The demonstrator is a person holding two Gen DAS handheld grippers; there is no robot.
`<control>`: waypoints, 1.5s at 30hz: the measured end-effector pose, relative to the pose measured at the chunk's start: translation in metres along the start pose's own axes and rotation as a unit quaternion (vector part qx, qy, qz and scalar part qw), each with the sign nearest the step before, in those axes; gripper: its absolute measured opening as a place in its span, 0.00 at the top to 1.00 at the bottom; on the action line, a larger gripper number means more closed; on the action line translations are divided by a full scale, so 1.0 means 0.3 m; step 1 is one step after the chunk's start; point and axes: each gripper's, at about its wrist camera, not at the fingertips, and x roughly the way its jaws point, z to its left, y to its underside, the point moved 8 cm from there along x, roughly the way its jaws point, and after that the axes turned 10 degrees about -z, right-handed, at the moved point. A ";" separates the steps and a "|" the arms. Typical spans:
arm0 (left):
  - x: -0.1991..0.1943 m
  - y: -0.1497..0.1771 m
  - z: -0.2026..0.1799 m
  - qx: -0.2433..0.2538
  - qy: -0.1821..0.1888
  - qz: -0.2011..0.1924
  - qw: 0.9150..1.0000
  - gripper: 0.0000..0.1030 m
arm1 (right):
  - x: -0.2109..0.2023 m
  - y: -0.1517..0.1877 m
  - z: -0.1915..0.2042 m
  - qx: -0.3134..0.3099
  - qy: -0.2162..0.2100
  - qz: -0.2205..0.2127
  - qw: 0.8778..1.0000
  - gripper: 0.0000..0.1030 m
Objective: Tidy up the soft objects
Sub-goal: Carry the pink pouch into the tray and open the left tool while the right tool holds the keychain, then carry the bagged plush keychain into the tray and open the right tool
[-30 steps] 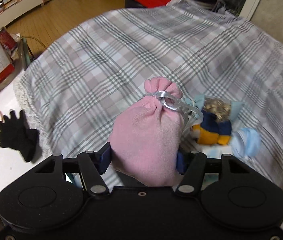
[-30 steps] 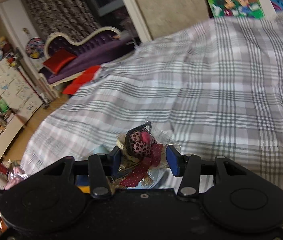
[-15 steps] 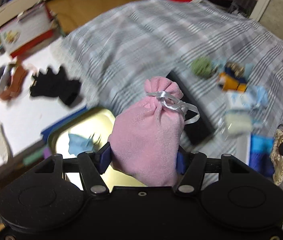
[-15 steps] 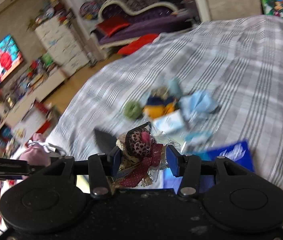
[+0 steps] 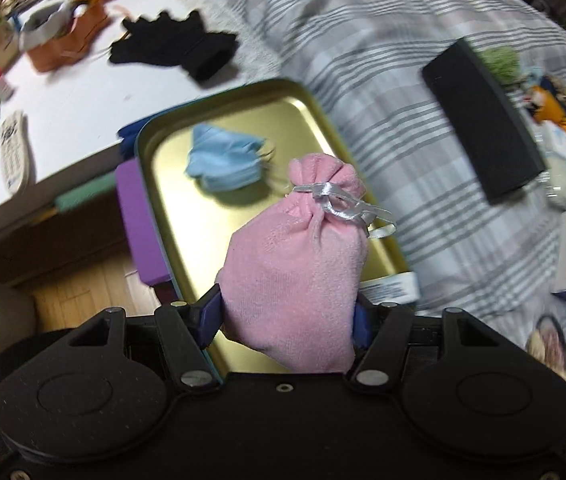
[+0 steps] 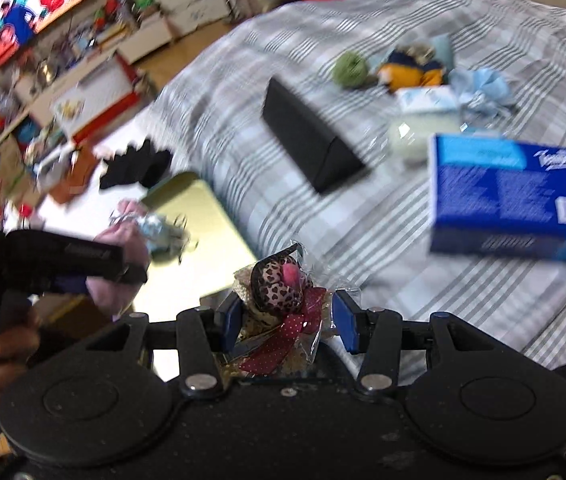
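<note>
Your left tool (image 5: 287,316) is clenched on the pink pouch (image 5: 295,276), above the gold tin tray (image 5: 239,120) — your right tool (image 6: 287,320) grips a wrapped leopard-print trinket (image 6: 279,288) over the bed (image 6: 363,232).

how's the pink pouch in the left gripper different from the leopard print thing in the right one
The pink pouch is plain plush, tied with a silver ribbon; the leopard-print trinket is patterned, wrapped in clear cellophane with a red dotted bow. The pouch fills its gripper's gap; the trinket looks smaller. Both are held near the gold tin tray.
</note>
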 end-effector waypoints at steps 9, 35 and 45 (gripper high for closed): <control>0.070 0.017 0.067 -0.023 -0.016 0.007 1.000 0.42 | 0.054 0.057 0.124 -0.045 0.009 0.034 0.998 0.54; 0.156 -0.220 0.238 -0.054 -0.102 -0.091 0.989 0.22 | 0.304 -0.092 0.332 -0.089 0.016 0.059 0.994 0.54; 0.256 -0.178 0.217 -0.051 -0.083 -0.036 0.995 0.22 | 0.400 -0.156 0.351 -0.070 0.014 0.058 0.996 0.46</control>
